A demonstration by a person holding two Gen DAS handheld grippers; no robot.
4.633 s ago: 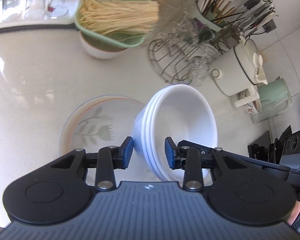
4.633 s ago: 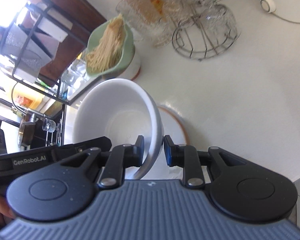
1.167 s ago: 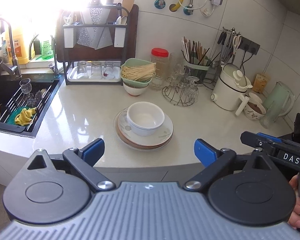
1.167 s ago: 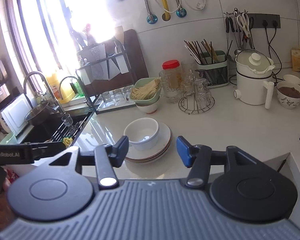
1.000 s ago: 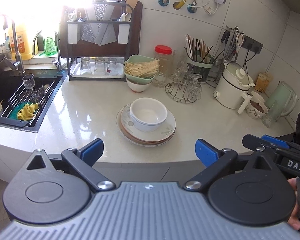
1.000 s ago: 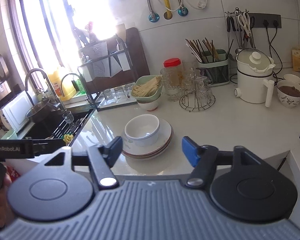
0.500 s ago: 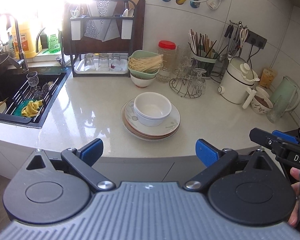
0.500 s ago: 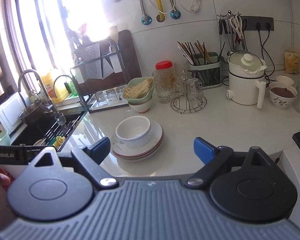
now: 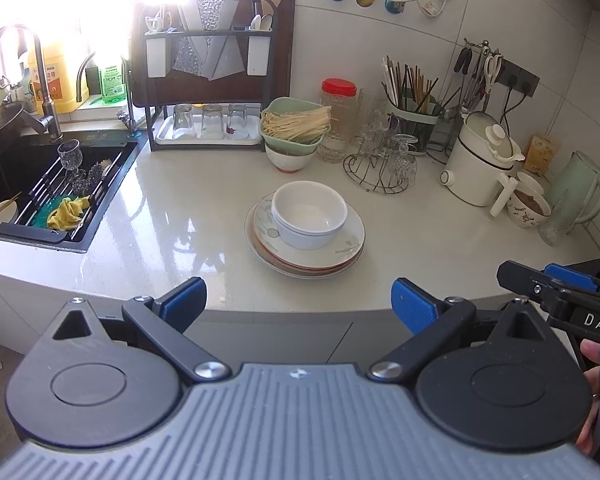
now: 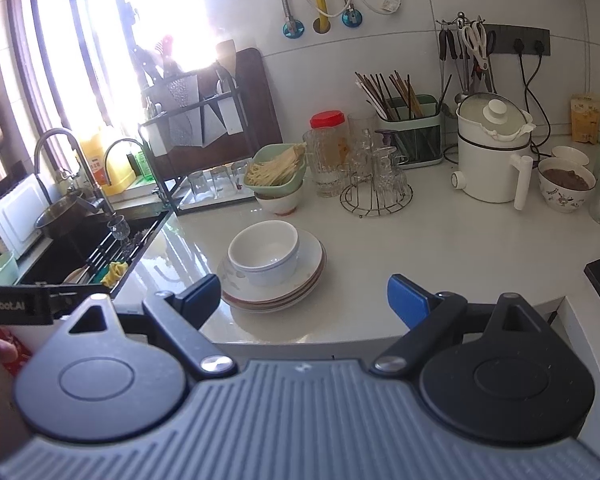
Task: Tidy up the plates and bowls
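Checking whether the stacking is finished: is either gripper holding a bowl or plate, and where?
Nothing held: left gripper and right gripper are open, clear of the bowls and plates.

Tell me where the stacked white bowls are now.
The white bowls sit on the plate stack mid-counter in both views, in front of the green noodle dish.

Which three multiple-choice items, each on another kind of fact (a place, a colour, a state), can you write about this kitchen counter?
1. The white bowls stand:
A. in the sink
B. on the stacked plates
C. on the wire rack

2. The lid of the jar is:
A. red
B. blue
C. black

3. The right gripper is:
A. shut on a bowl
B. shut on a plate
C. open, nothing held

Answers: 1 B, the bowls sit nested upon the plates; 2 A, the cap shows red; 3 C, its blue pads stand wide apart.
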